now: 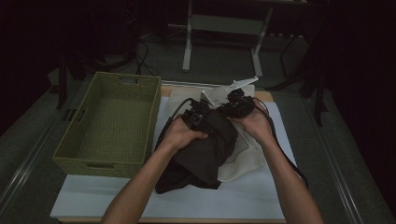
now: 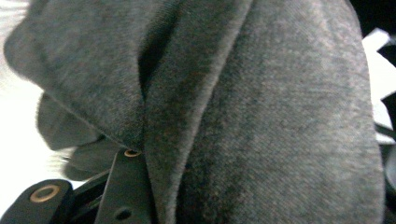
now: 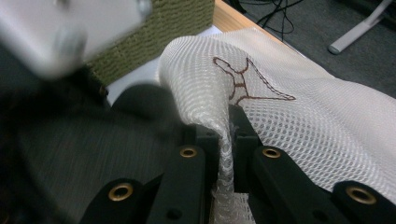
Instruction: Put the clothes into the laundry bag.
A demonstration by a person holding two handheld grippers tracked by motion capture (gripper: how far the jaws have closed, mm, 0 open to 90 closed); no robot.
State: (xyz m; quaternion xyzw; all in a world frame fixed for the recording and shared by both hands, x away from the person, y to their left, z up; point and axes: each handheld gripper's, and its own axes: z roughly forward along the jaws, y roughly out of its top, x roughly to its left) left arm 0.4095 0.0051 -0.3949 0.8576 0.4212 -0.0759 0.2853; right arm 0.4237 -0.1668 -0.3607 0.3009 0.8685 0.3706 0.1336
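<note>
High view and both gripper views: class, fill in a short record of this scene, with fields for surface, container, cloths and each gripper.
surface: white sheet on a table
container: green basket, at the left, nothing seen inside
cloths: dark cloth lying over white mesh
left gripper: holds the dark cloth, which drapes over its jaws
right gripper: shut on a fold of the white mesh
mesh mark: brown stitched outline
</note>
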